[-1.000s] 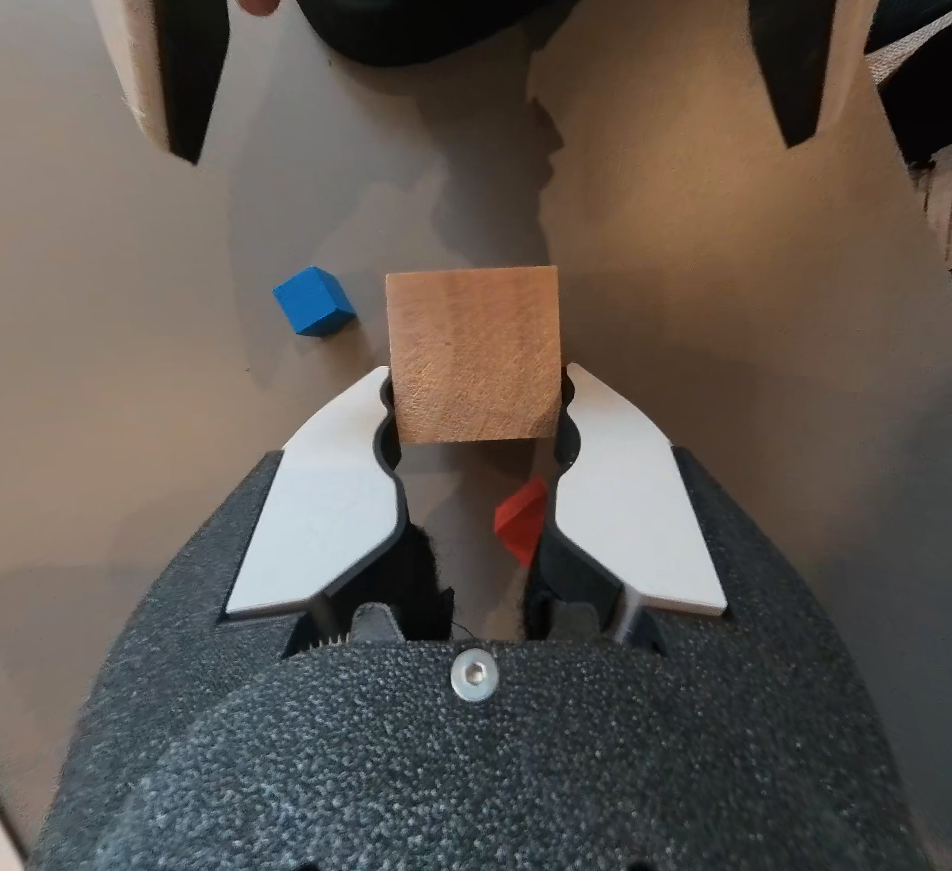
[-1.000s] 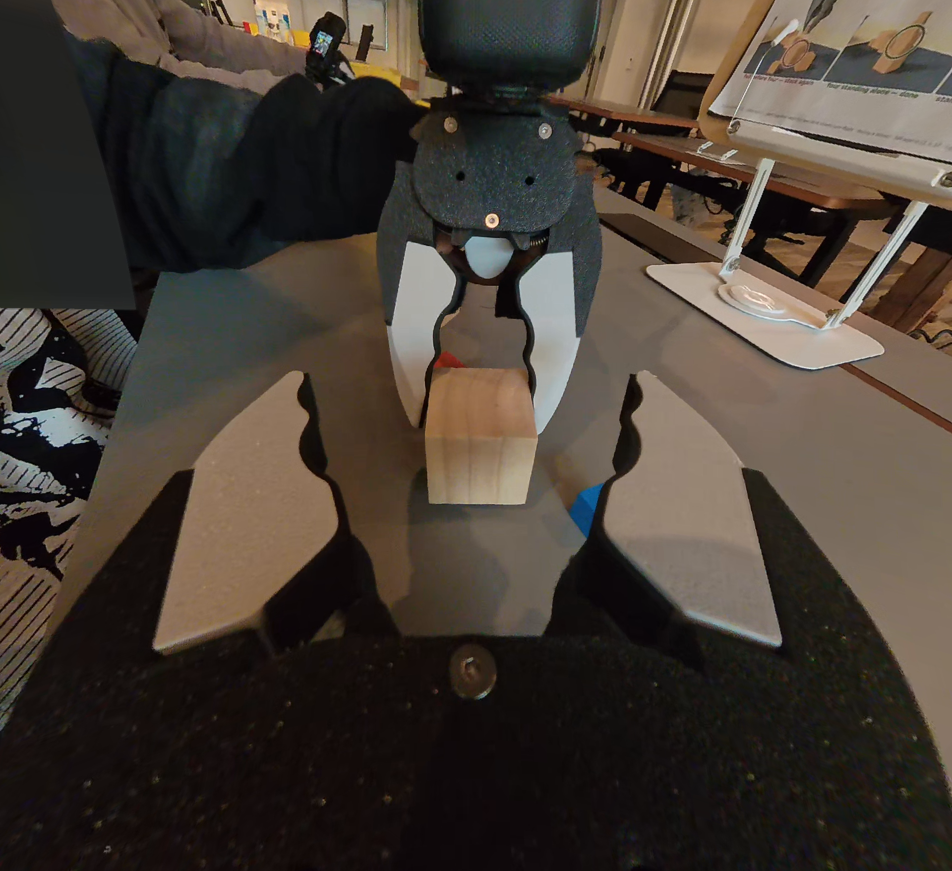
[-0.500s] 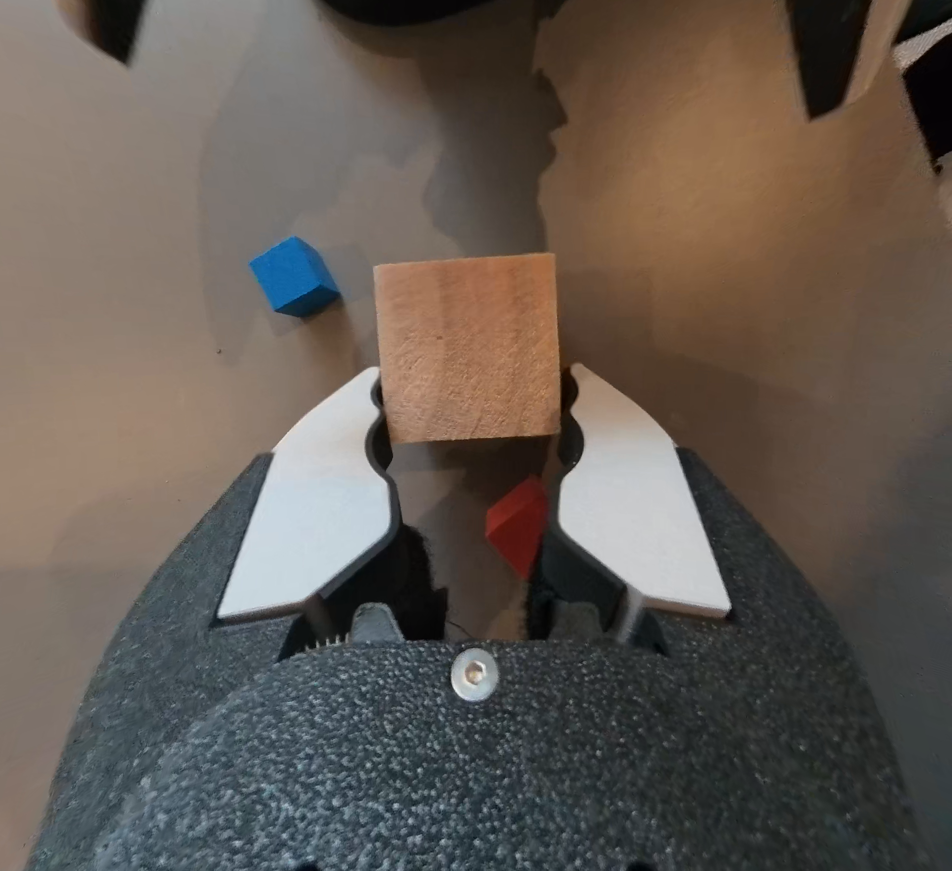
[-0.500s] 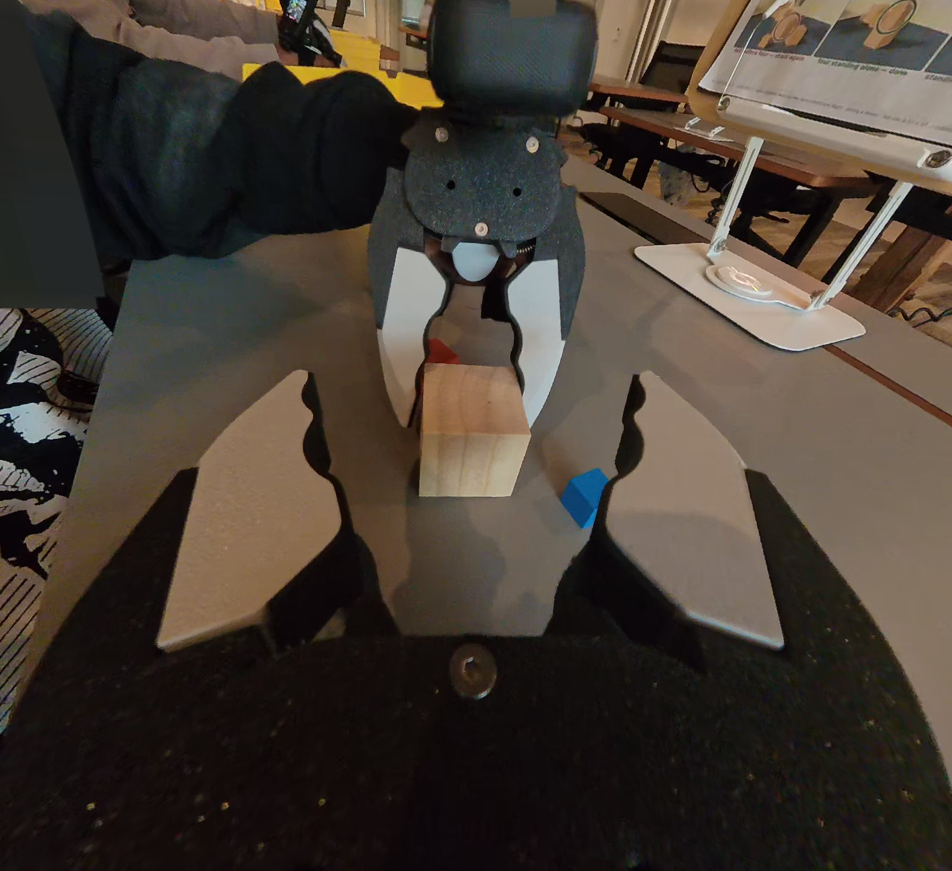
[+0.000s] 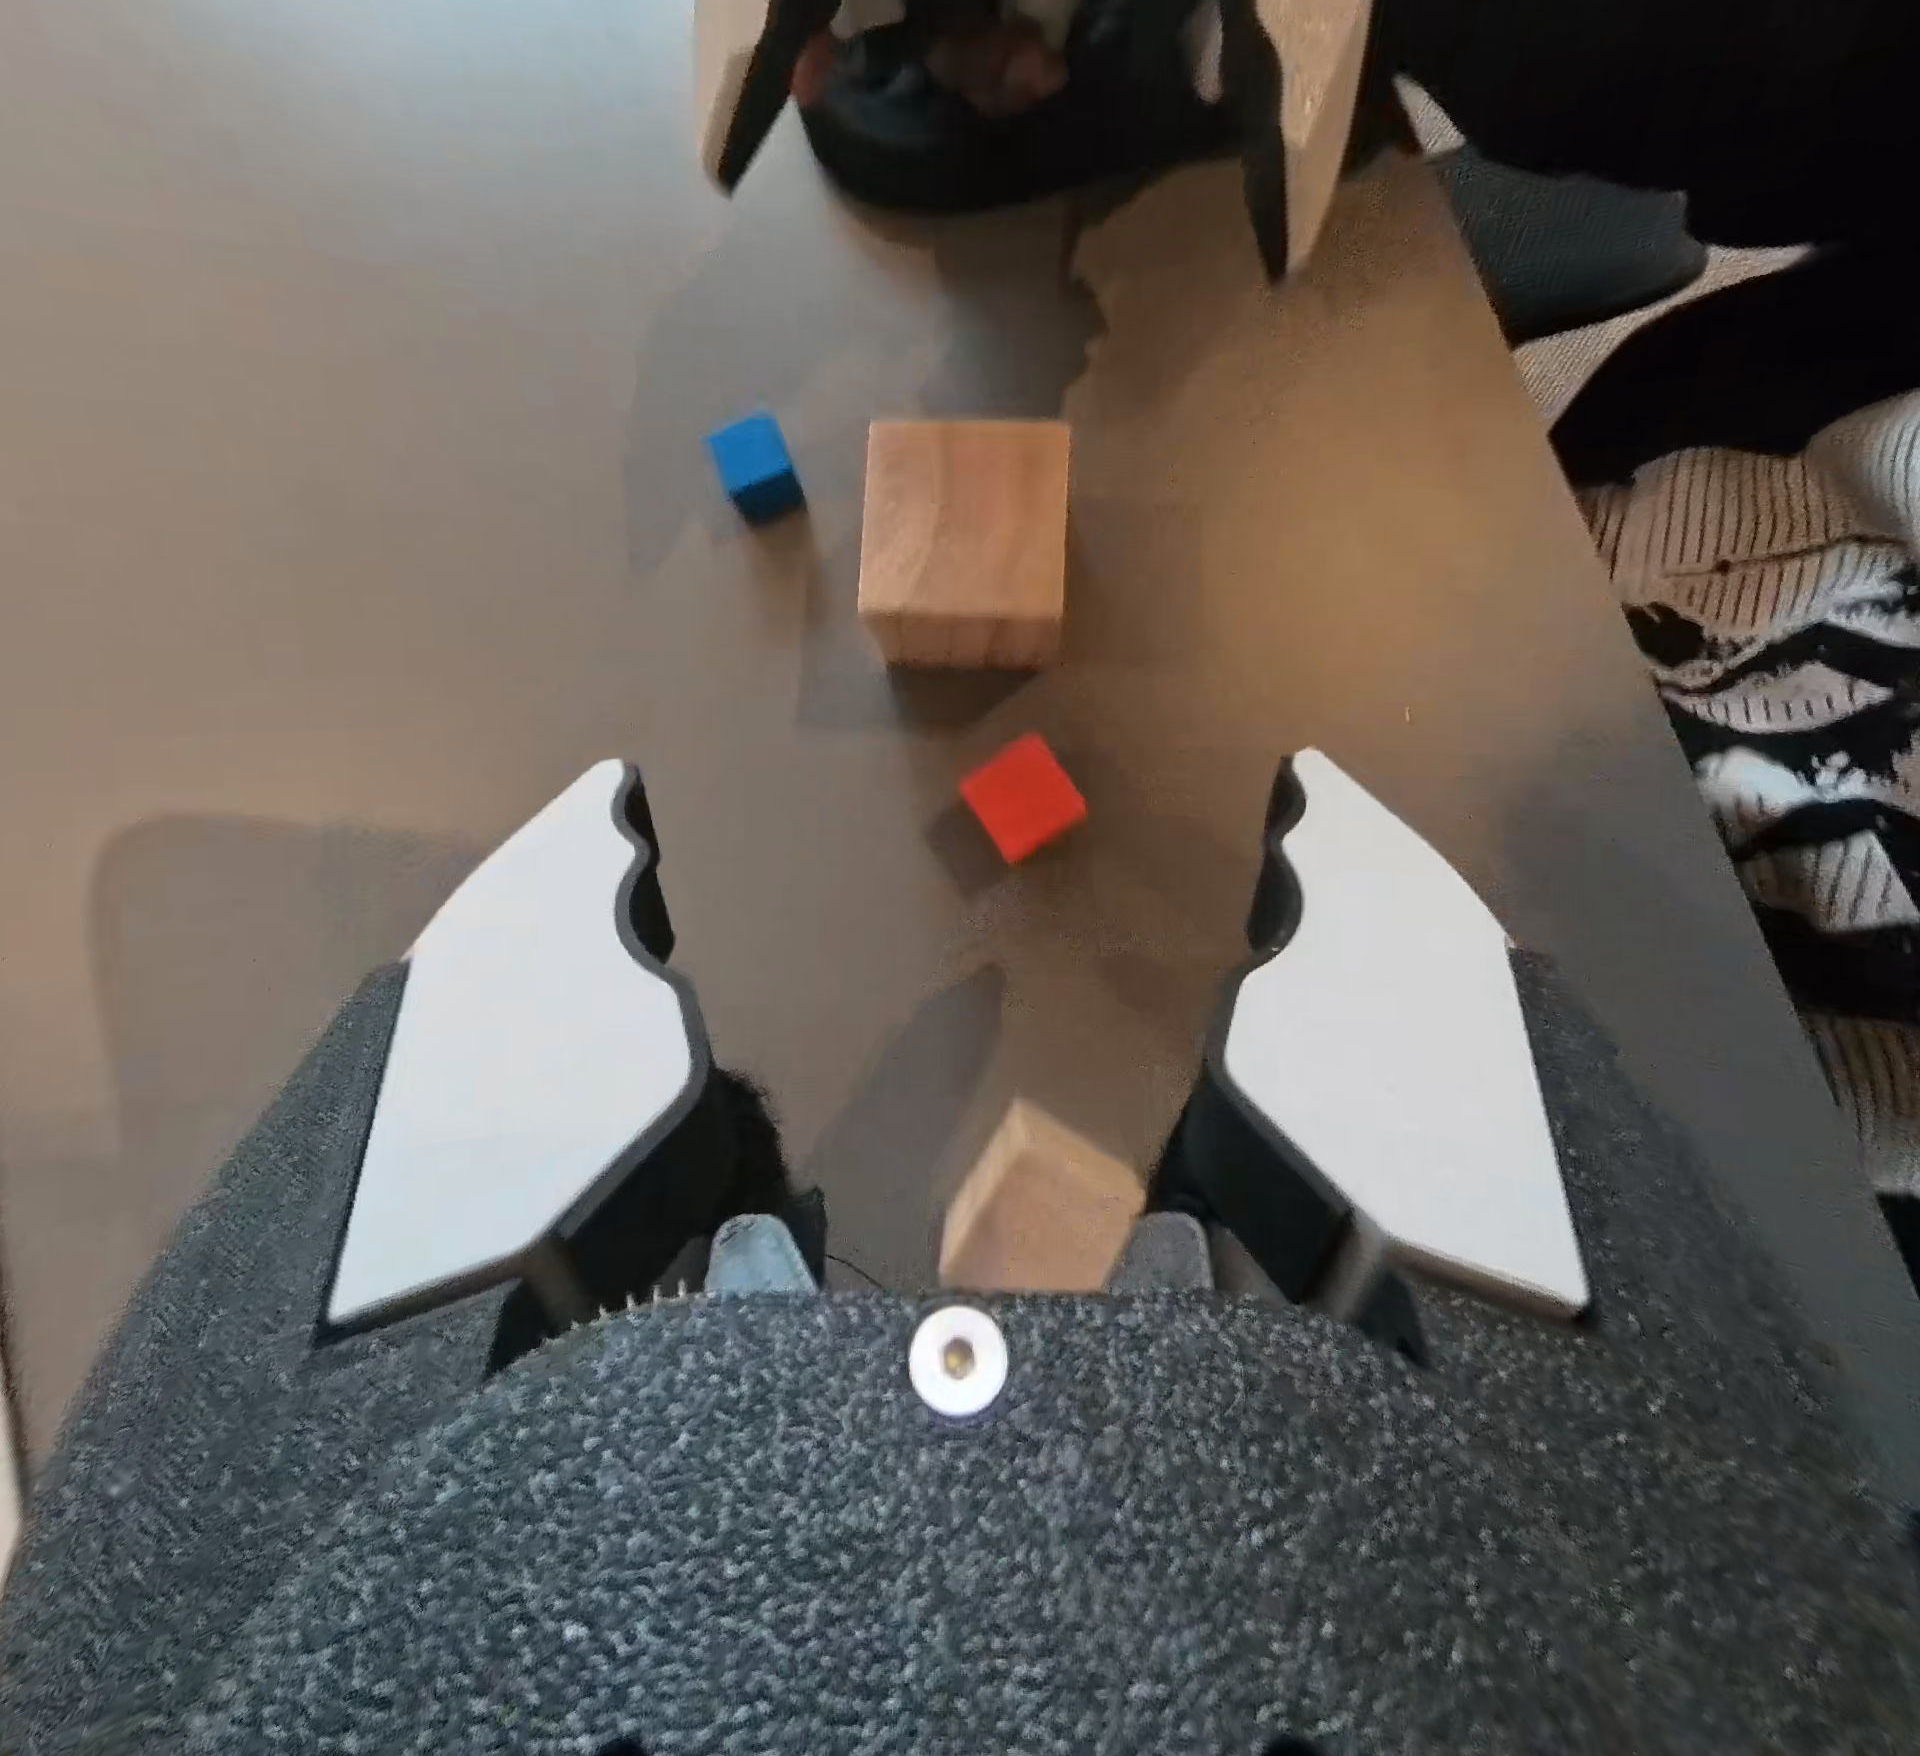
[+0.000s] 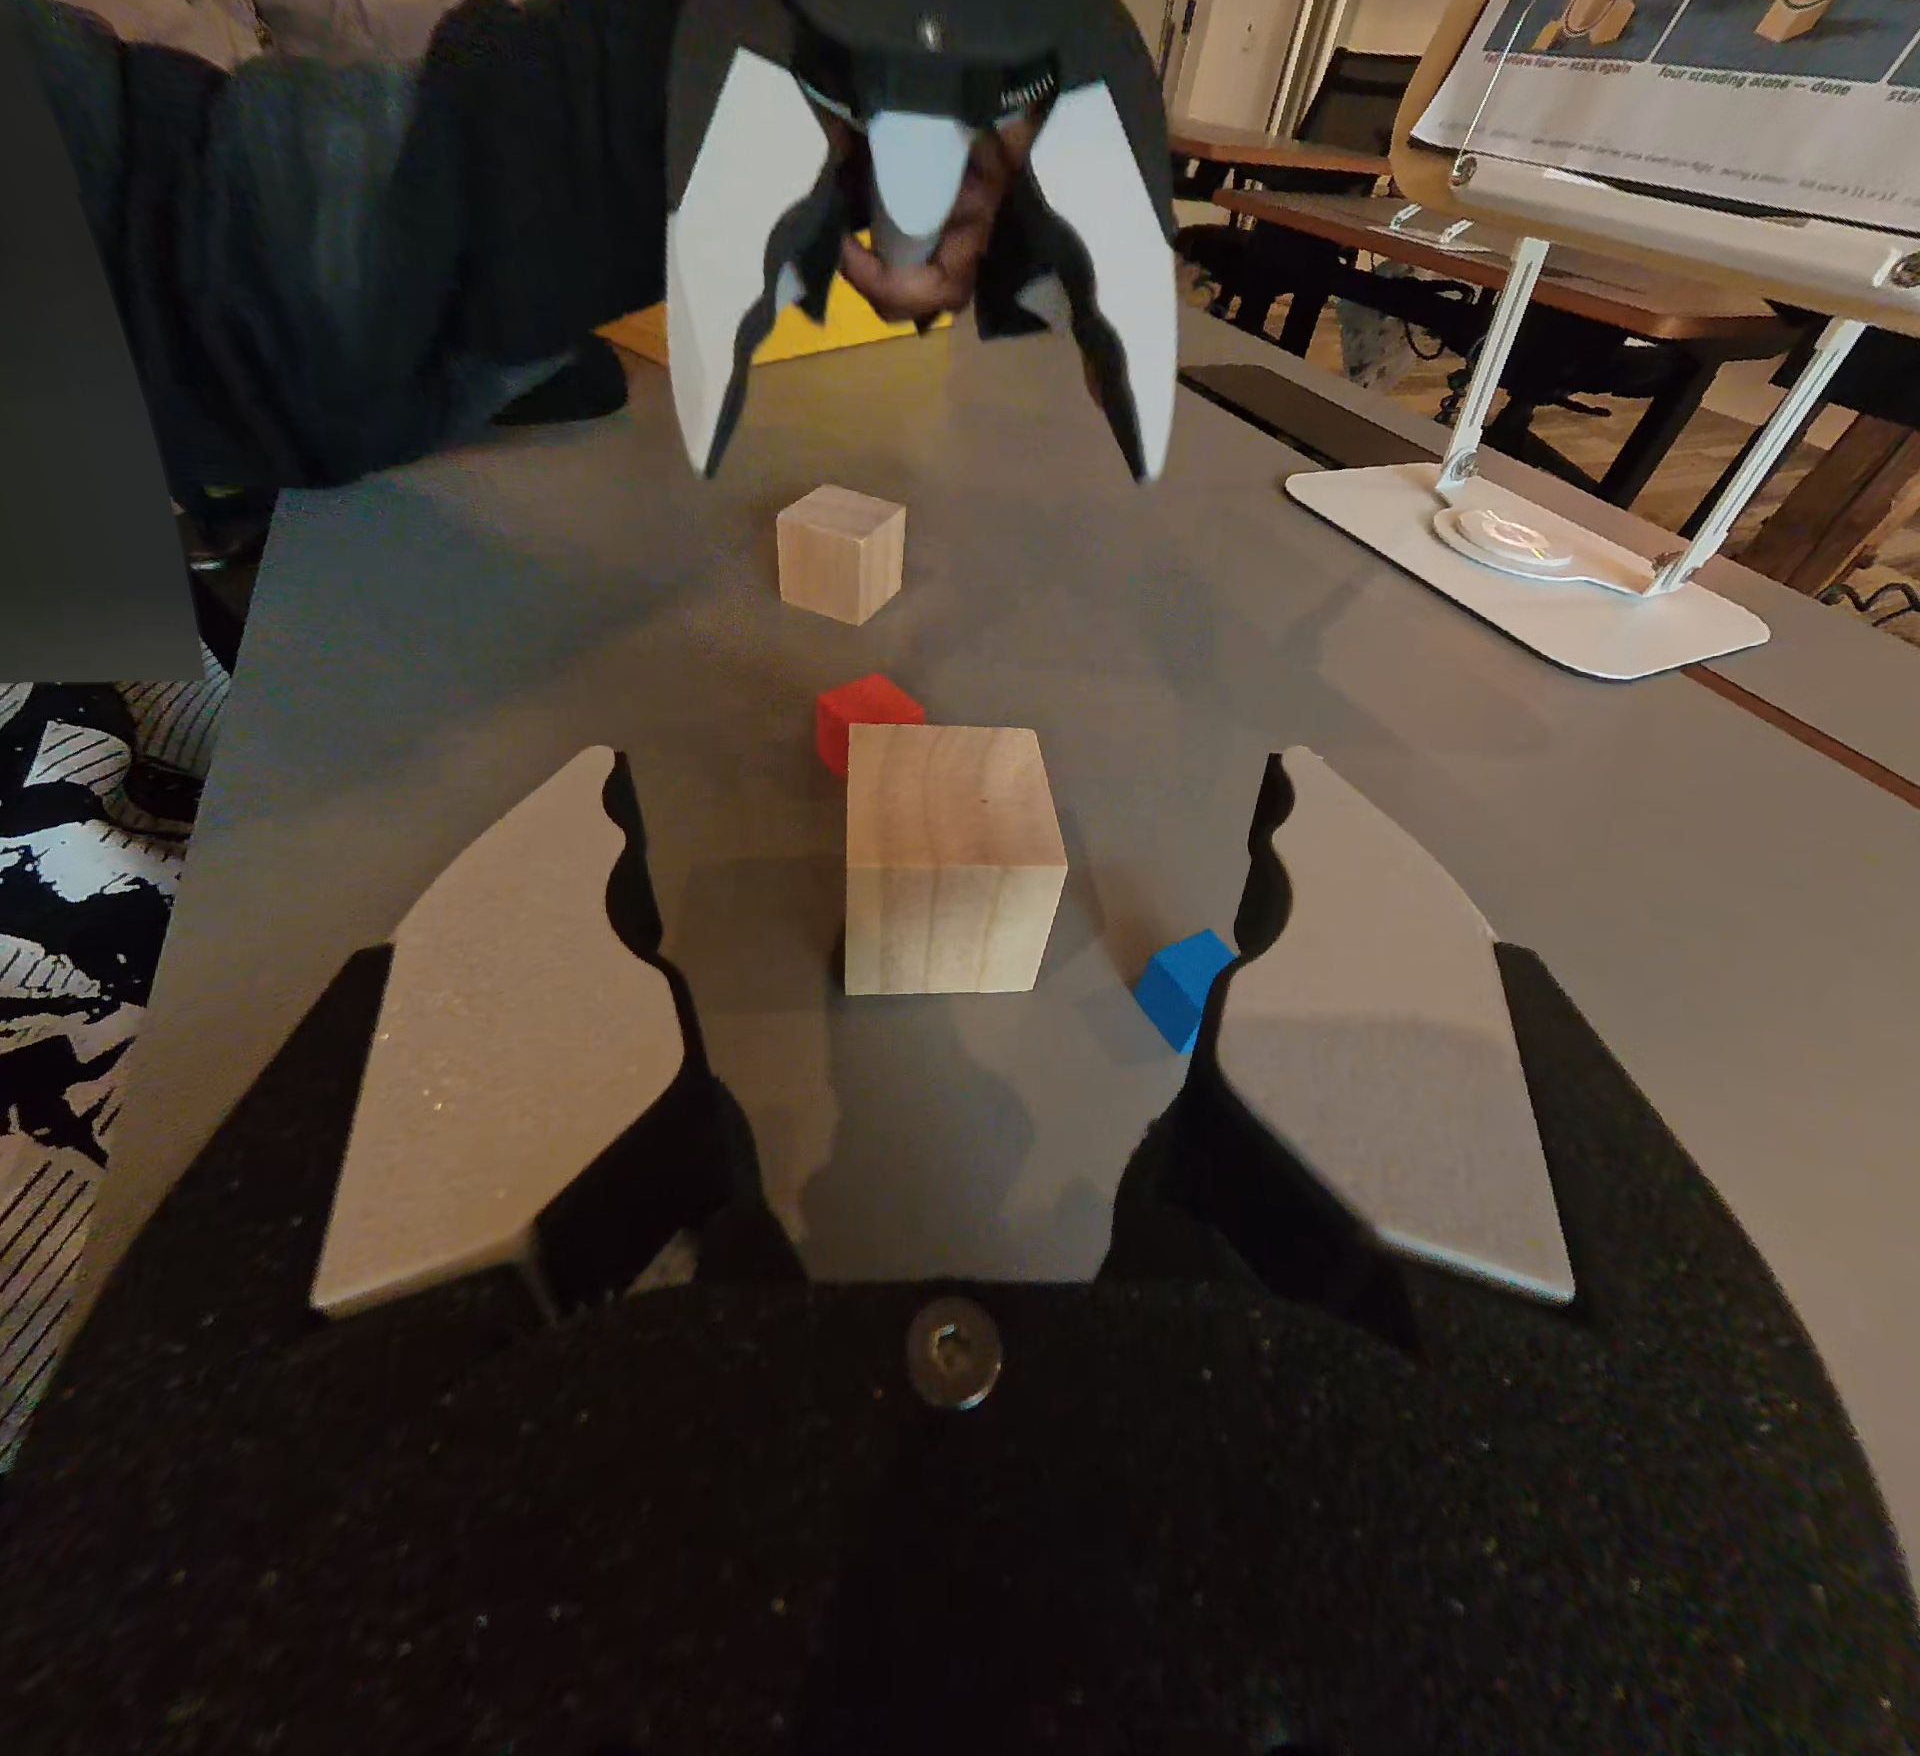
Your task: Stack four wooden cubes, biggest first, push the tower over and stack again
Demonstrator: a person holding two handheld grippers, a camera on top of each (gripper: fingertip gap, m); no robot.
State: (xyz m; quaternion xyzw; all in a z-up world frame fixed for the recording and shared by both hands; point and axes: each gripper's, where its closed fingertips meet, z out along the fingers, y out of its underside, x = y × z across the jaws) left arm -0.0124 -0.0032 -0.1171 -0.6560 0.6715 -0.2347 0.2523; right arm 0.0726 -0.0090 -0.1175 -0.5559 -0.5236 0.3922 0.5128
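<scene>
Left tongs [image 5: 961,859] released big cube [image 5: 964,553], now upright, square-on.

Left tool [image 5: 961,792] and right tool [image 6: 951,781] both spread wide, empty, seemingly raised, facing each other.

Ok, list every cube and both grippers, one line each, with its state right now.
left gripper: open, empty, raised above the table.
right gripper: open, empty.
big wooden cube: flat on the table, nothing on it, free of both grippers.
smaller wooden cube: on the table, apart from the others.
red cube: on the table, just behind the big one.
blue cube: on the table, unstacked.
</scene>
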